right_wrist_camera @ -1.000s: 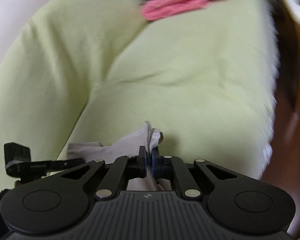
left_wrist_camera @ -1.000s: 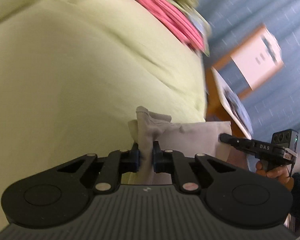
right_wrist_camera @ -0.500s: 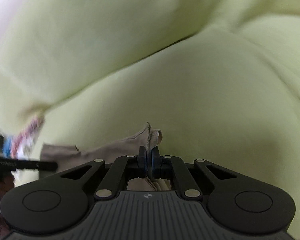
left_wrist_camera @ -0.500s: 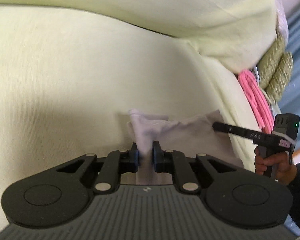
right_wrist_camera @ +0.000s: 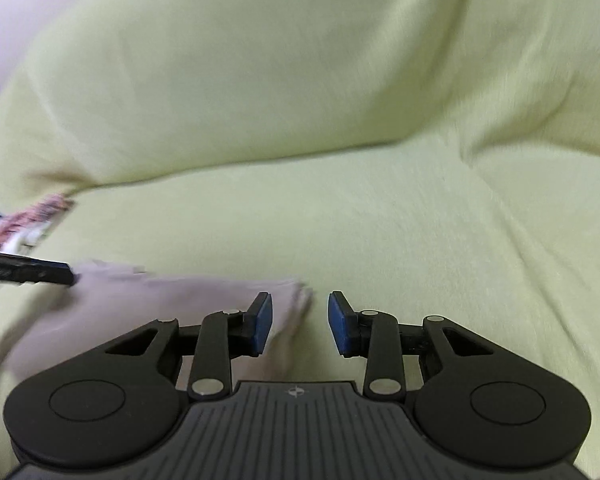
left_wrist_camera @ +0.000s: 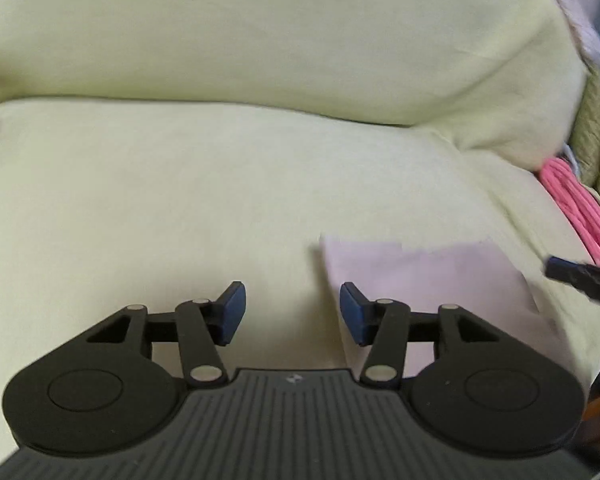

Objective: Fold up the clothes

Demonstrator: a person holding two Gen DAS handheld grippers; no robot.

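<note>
A small pale lilac-grey cloth (left_wrist_camera: 420,276) lies flat on the yellow-green sofa cover (left_wrist_camera: 180,200). My left gripper (left_wrist_camera: 293,313) hovers over the cloth's left end with its jaws opening. Only sofa cover shows between its pads, and the cloth edge runs behind the right finger (left_wrist_camera: 354,314). In the right wrist view the same cloth (right_wrist_camera: 160,300) stretches leftward. My right gripper (right_wrist_camera: 300,322) is at its right end, jaws opening, and the cloth edge lies just ahead of the left pad (right_wrist_camera: 262,322), unpressed. Each gripper's tip shows in the other's view: the right gripper (left_wrist_camera: 576,272) and the left gripper (right_wrist_camera: 28,272).
The sofa backrest (right_wrist_camera: 260,80) rises behind the seat. A pink garment (left_wrist_camera: 576,208) and an olive textured cushion (left_wrist_camera: 596,140) sit at the seat's right end. A colourful printed item (right_wrist_camera: 32,220) lies at the left edge of the right wrist view.
Both grippers were shut on the ends of the pale cloth; now both jaws have spread and let it go. The cloth lies flat on the seat. Both views swung toward the backrest.
</note>
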